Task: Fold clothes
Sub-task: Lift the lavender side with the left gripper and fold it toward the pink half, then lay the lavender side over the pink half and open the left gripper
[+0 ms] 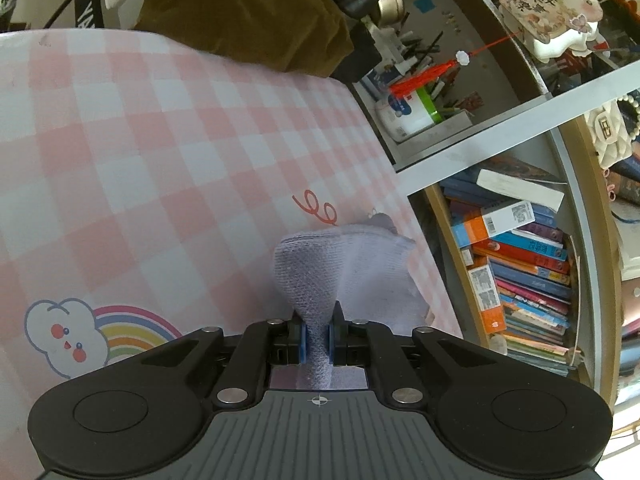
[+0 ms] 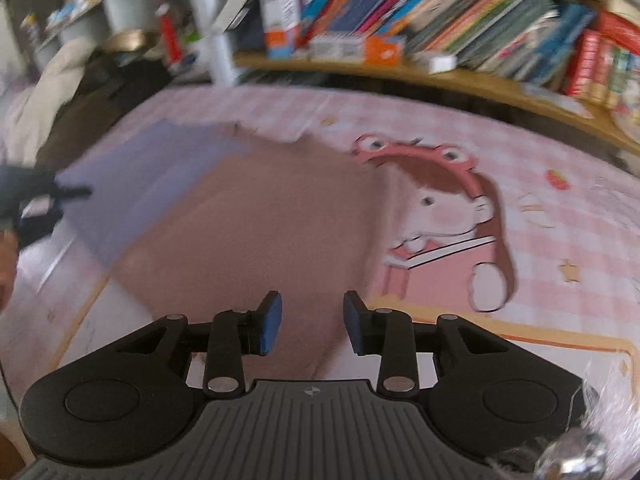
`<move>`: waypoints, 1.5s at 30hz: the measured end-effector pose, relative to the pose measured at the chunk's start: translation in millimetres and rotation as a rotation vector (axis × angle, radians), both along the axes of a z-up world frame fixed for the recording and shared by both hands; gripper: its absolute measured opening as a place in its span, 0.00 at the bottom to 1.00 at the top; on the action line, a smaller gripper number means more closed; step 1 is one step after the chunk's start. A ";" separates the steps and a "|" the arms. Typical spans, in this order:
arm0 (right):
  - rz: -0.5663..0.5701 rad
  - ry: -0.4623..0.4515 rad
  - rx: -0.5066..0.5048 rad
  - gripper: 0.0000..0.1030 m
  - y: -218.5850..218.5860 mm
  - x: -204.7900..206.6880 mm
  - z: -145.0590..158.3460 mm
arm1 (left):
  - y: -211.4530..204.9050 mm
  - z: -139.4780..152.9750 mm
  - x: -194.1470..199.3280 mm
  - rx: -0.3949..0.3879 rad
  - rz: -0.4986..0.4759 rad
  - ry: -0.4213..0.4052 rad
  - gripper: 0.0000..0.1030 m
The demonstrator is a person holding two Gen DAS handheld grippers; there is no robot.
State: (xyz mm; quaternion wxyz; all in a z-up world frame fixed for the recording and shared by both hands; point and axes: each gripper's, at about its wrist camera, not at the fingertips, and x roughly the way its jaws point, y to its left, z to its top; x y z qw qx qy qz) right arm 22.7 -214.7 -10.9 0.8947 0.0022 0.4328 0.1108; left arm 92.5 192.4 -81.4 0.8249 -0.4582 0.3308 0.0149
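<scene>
My left gripper (image 1: 317, 338) is shut on a lavender knit cloth (image 1: 348, 268) and holds its bunched edge above the pink checked table cover (image 1: 160, 152). In the blurred right wrist view the same lavender cloth (image 2: 136, 192) lies spread at the left, partly over a pinkish-brown garment (image 2: 272, 232) that covers the middle of the table. My right gripper (image 2: 313, 322) is open and empty, just above the near edge of the brown garment. The left gripper shows in that view (image 2: 36, 204) at the far left, at the lavender cloth's edge.
An olive-brown garment (image 1: 248, 16) is heaped at the table's far end. Shelves of books (image 1: 520, 264) and stationery stand close beside the table edge; they also show in the right wrist view (image 2: 460, 20). The table cover (image 2: 560, 220) bears a cartoon girl print.
</scene>
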 end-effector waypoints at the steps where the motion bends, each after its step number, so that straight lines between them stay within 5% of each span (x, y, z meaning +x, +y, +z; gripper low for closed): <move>1: 0.021 0.015 -0.005 0.31 1.1 2.0 -3.7 | -1.8 2.8 -0.8 0.009 0.003 -0.004 0.08; 9: 0.109 0.031 0.008 0.32 -3.0 5.6 -14.3 | -28.6 43.7 -11.5 0.099 -0.010 -0.092 0.08; 20: 0.160 0.012 0.083 0.34 -20.2 3.7 -15.5 | -111.4 105.4 -25.7 0.322 -0.147 -0.237 0.08; 26: 0.190 -0.061 0.115 0.34 -37.8 -2.9 -1.0 | -141.8 120.7 -30.6 0.411 -0.167 -0.255 0.08; 33: 0.165 0.014 0.160 0.23 -55.8 10.2 -21.3 | -172.0 133.9 -38.6 0.478 -0.173 -0.274 0.08; 40: 0.200 0.019 0.219 0.23 -64.5 13.8 -27.6 | -253.0 132.7 -62.8 0.653 -0.453 -0.307 0.08; 45: 0.214 0.033 0.265 0.24 -83.2 11.6 -25.7 | -332.9 78.9 -80.5 0.935 -0.811 -0.176 0.16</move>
